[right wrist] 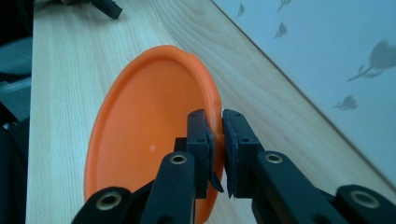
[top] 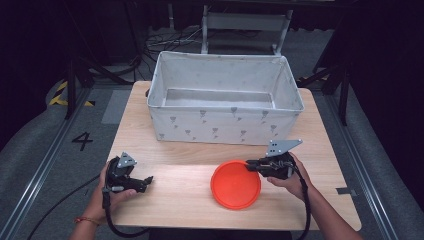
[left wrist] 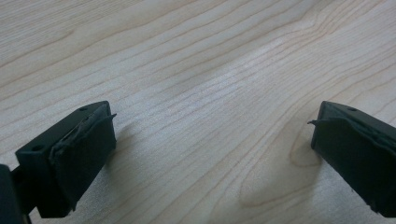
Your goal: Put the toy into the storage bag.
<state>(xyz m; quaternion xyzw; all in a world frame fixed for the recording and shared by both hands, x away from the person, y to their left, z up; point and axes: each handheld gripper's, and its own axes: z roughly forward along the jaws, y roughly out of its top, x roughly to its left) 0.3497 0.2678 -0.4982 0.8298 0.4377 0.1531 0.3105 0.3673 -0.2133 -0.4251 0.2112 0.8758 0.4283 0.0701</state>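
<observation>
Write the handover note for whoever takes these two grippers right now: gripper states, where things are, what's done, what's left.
Right gripper: shut on the rim of the round orange plastic plate, at its far right edge. The plate lies on the light wooden table, in front of the white fabric storage box with a grey print.
Left gripper: open, holding nothing, low over bare tabletop at the near left.
Done: the plate is gripped.
Left: the box looks bare inside, so the likely next step is to lift the plate and set it in there; this is a guess from the layout.
</observation>
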